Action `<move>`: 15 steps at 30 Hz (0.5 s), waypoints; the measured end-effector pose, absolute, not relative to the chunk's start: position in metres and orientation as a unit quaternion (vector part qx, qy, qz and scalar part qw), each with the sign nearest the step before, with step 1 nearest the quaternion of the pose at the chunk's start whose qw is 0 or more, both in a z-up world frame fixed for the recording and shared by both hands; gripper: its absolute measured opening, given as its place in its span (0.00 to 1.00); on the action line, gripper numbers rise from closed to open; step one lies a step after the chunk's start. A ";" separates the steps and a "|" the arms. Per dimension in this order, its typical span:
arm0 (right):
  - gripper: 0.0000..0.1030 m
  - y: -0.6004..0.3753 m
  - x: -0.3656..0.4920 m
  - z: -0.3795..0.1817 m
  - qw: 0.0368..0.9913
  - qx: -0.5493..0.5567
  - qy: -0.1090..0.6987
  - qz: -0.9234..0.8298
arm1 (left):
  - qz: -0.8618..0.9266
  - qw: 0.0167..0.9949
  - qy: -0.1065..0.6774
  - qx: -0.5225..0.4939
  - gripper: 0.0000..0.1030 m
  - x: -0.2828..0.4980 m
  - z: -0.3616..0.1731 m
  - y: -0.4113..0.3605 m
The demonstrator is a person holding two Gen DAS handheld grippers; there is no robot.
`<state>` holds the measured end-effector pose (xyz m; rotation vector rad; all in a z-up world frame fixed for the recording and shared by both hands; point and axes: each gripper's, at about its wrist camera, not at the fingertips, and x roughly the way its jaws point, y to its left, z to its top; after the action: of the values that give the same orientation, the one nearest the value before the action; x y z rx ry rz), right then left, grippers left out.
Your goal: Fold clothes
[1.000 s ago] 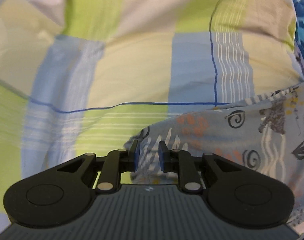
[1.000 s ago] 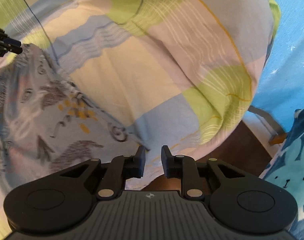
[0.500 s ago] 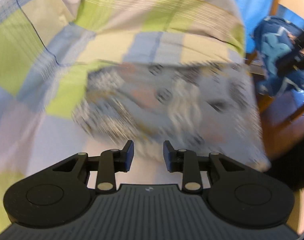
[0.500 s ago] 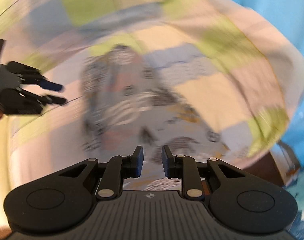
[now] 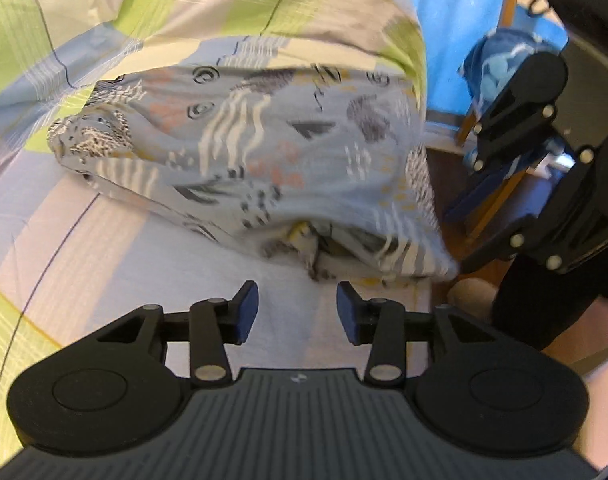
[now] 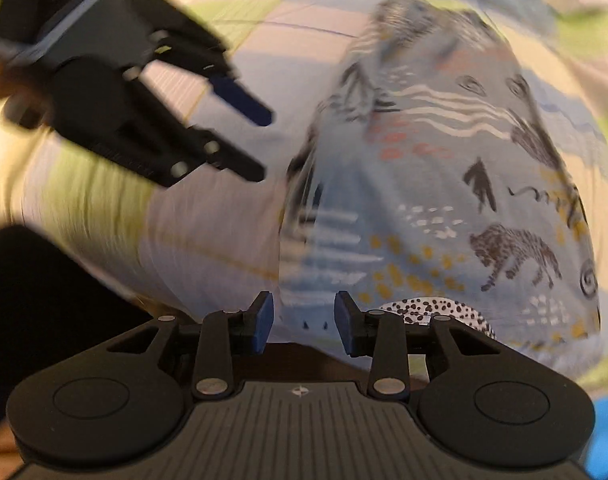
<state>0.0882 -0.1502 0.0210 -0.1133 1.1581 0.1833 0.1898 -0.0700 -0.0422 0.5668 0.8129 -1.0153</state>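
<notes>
On checked bedsheet (image 5: 104, 260): folded garment (image 5: 264, 148); blue wall (image 5: 464, 20) behind.

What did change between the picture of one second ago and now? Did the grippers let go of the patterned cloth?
Yes. One second ago the left gripper was shut on an edge of the patterned garment; now its jaws are open and empty, pulled back from it. The right gripper also backed away and is open, holding nothing. The garment now lies folded on the checked bedsheet, which stayed as it was.

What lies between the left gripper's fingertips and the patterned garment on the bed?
In the left wrist view, only bare checked bedsheet lies between the open left gripper and the patterned garment; nothing else sits there.
</notes>
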 end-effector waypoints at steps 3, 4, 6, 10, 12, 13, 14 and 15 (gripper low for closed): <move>0.36 -0.148 0.079 0.007 0.844 -0.088 0.518 0.101 | -0.463 0.771 0.346 0.267 0.37 0.181 -0.052 -0.071; 0.35 -0.148 0.077 0.004 0.849 -0.097 0.509 0.103 | -0.464 0.773 0.336 0.272 0.37 0.178 -0.054 -0.071; 0.35 -0.146 0.070 0.003 0.864 -0.110 0.482 0.096 | -0.467 0.775 0.317 0.283 0.37 0.173 -0.056 -0.070; 0.09 -0.143 0.057 0.004 0.887 -0.112 0.441 0.079 | -0.473 0.777 0.280 0.306 0.37 0.167 -0.055 -0.069; 0.08 -0.147 0.052 0.006 0.899 -0.089 0.423 0.073 | -0.465 0.782 0.265 0.319 0.37 0.163 -0.053 -0.070; 0.05 -0.151 0.049 0.008 0.905 -0.073 0.413 0.068 | -0.462 0.784 0.257 0.326 0.37 0.160 -0.053 -0.070; 0.04 -0.156 0.047 0.010 0.911 -0.055 0.405 0.060 | -0.455 0.789 0.257 0.324 0.36 0.158 -0.050 -0.071; 0.03 -0.162 0.045 0.012 0.915 -0.033 0.399 0.053 | -0.446 0.795 0.260 0.319 0.36 0.155 -0.048 -0.071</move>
<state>0.0449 -0.1621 0.0118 -0.0673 0.8212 0.1090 0.1549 -0.0712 -0.0477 0.6862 0.5590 -0.9588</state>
